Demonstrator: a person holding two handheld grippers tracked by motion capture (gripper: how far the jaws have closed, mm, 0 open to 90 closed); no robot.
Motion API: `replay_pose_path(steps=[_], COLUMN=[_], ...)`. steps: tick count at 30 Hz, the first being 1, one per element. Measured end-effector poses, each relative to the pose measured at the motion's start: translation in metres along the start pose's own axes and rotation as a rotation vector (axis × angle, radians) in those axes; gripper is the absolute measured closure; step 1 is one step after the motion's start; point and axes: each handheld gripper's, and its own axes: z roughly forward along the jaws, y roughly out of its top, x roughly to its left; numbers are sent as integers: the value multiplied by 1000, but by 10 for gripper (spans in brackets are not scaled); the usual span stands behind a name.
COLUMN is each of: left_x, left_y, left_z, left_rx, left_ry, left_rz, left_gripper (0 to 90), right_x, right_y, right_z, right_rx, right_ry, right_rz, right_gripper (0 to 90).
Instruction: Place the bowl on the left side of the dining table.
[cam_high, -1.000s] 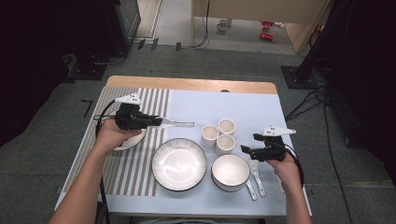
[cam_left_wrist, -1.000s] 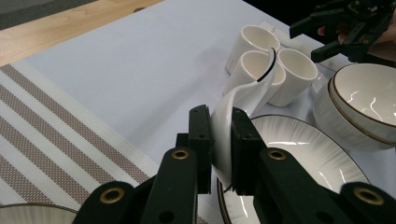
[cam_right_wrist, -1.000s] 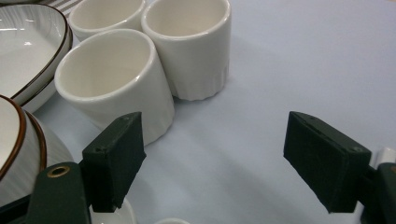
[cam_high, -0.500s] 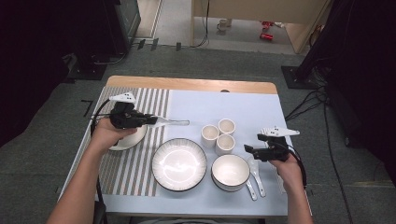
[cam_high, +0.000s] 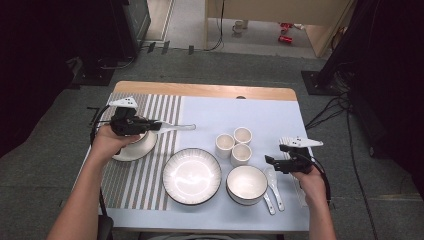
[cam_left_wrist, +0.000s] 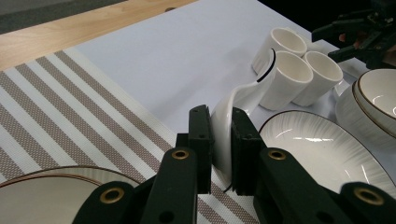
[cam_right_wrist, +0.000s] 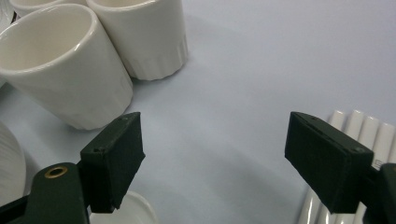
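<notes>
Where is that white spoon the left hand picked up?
The spoon is clamped in the left gripper, held over the striped mat's edge, beyond the big plate.

From my remote seat, the spoon between my jaws looks like glossy white glazed ceramic, as do the cups and the dark-rimmed plate. The jaw pads look matt black, probably rubbery plastic (with brassy metal rivets behind). The striped placemat looks coarsely woven; the table edge is smooth pale wood.
</notes>
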Motion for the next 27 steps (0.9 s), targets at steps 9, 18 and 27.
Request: replay_pose_path(steps=[9, 18, 27], left_x=[10, 18, 28], left_y=[-4, -9, -18], left_z=[-8, -13, -21], left_rx=[2, -9, -13], left_ry=[37, 59, 90], left_rz=[-6, -20, -40], left_gripper=[824, 824, 824], right_x=[-7, -11, -14], right_y=[-5, -9, -12], right_z=[-3, -3, -5], right_rx=[1, 9, 9], right_ry=[-37, -56, -61], right_rz=[14, 27, 39], right_gripper=[190, 186, 185])
